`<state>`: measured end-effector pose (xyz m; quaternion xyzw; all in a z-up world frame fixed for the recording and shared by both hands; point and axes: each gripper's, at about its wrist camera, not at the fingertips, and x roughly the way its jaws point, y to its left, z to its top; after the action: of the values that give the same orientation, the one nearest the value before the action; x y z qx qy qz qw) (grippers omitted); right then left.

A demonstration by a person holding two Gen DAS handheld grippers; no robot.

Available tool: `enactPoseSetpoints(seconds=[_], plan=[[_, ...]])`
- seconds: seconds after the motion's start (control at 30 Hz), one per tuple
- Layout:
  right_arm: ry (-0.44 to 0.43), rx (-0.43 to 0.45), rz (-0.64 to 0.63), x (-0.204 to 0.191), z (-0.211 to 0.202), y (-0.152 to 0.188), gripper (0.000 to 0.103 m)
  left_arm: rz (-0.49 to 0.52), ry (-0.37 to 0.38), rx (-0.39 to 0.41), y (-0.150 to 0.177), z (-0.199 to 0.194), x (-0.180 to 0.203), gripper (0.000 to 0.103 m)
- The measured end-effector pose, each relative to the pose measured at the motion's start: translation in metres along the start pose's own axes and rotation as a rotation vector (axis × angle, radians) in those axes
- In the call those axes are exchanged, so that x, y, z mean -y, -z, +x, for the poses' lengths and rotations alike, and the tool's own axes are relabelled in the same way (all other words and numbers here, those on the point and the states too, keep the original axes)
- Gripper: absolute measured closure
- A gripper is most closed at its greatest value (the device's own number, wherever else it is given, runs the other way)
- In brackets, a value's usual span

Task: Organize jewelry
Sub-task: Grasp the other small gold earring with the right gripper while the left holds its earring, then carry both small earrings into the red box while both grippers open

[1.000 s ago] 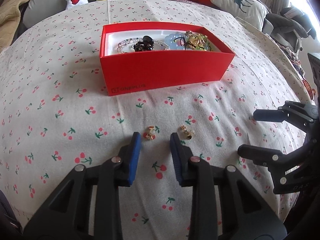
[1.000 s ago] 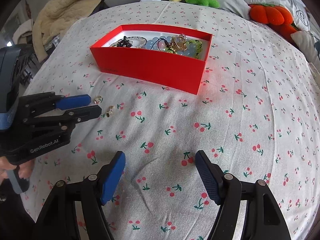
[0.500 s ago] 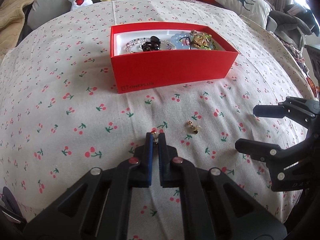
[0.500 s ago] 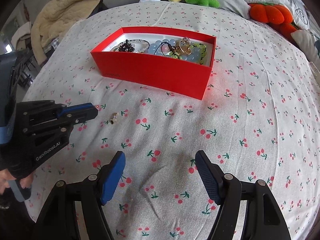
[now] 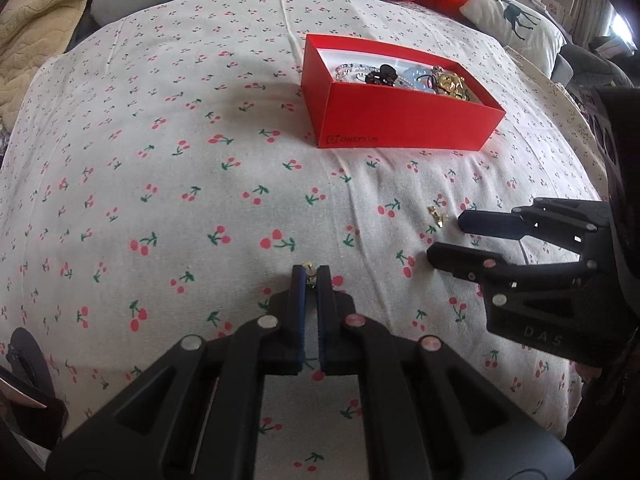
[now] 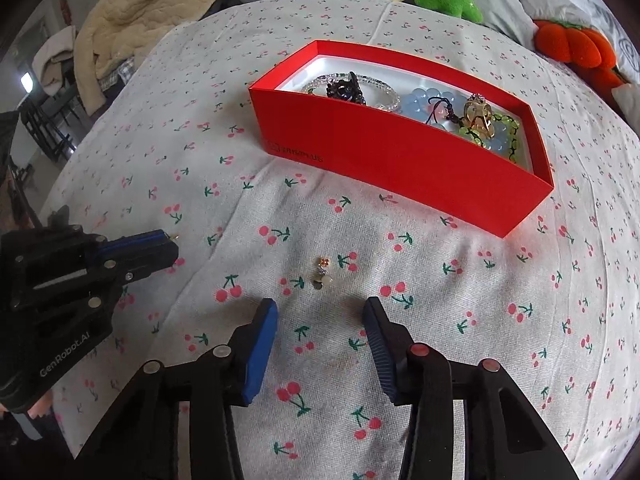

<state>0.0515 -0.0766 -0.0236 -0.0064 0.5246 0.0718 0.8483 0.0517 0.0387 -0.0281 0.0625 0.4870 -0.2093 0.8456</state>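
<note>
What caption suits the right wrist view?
Right claw closing toward a small earring on the cherry-print bedsheet, red jewelry box beyond.

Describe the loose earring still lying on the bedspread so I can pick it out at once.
Start at the red box on the cherry-print bedspread, then come toward the camera. The loose earring lies on the cloth just ahead of the right hand-held gripper, whose jaws are closing with nothing between them yet. It is small, gold and shiny with a pale bead, unlike the flat printed cherries around it.

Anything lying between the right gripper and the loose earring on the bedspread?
No. In the right wrist view only bare cherry-print bedspread separates the right gripper, jaws closing with nothing between them, from the earring just ahead.
</note>
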Motion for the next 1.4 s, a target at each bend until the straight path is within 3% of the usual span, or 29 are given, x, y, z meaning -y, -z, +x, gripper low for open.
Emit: enactPoseSetpoints(seconds=[0.37, 0.5, 1.03, 1.13, 1.17, 1.33, 1.4], plan=[[-0.013, 0.027, 0.001, -0.004, 0.006, -0.007, 0.092, -0.009, -0.004, -0.009, 0.002, -0.001, -0.003, 0.097], [-0.025, 0.028, 0.000, -0.003, 0.005, -0.007, 0.098, -0.009, -0.005, -0.008, -0.001, 0.000, -0.001, 0.097], [-0.061, 0.061, 0.043, 0.020, -0.030, -0.007, 0.098, -0.039, 0.012, 0.020, -0.012, -0.012, -0.007, 0.097], [-0.071, 0.078, 0.023, 0.016, -0.034, -0.004, 0.096, -0.045, 0.008, 0.020, -0.012, -0.012, -0.009, 0.097], [-0.067, 0.077, 0.015, 0.013, -0.032, -0.002, 0.091, -0.043, 0.007, 0.016, -0.011, -0.011, -0.008, 0.097], [-0.055, 0.028, -0.010, 0.003, -0.016, 0.002, 0.089, -0.016, -0.007, 0.001, -0.001, -0.009, -0.006, 0.097], [-0.052, 0.019, -0.009, 0.000, -0.010, 0.003, 0.084, -0.012, -0.007, -0.003, 0.001, -0.010, -0.007, 0.097]])
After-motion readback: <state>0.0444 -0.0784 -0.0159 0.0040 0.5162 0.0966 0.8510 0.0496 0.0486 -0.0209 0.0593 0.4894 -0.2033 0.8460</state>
